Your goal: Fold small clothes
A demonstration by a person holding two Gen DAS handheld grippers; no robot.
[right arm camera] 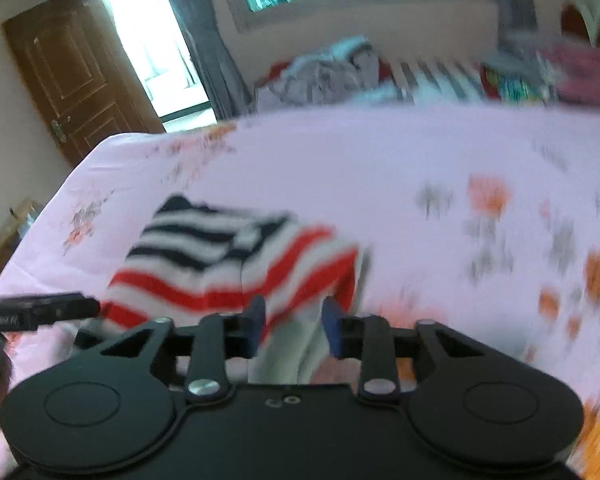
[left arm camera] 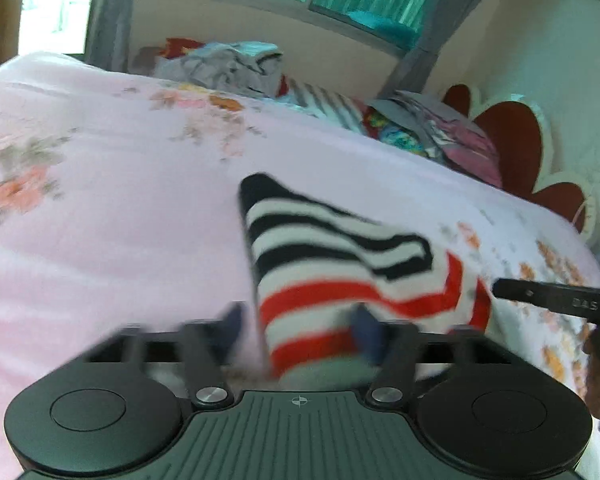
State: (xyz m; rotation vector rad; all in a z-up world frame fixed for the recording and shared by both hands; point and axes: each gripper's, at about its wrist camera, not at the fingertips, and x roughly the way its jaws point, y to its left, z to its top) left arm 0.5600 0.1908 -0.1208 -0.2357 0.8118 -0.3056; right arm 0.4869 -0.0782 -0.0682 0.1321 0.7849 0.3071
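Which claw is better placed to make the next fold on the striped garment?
Probably the left claw: the striped garment lies between its fingers. The right claw sits at the garment's red-striped corner, its fingers apart.

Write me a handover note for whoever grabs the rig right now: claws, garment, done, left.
Left claw: jaws apart, with the near left edge of the striped garment between the pads; blur hides whether they press on it.
Right claw: jaws apart at the garment's near right corner, cloth between them; grip also unclear.
Garment: small, black-and-white stripes at the far end, red-and-white near, already doubled over, lying on the pink floral bedsheet.
Unfolded clothes pile lies at the far side of the bed.
Done: at least one fold is in.
Left: finish and flatten this piece, then likely take the next from the pile.
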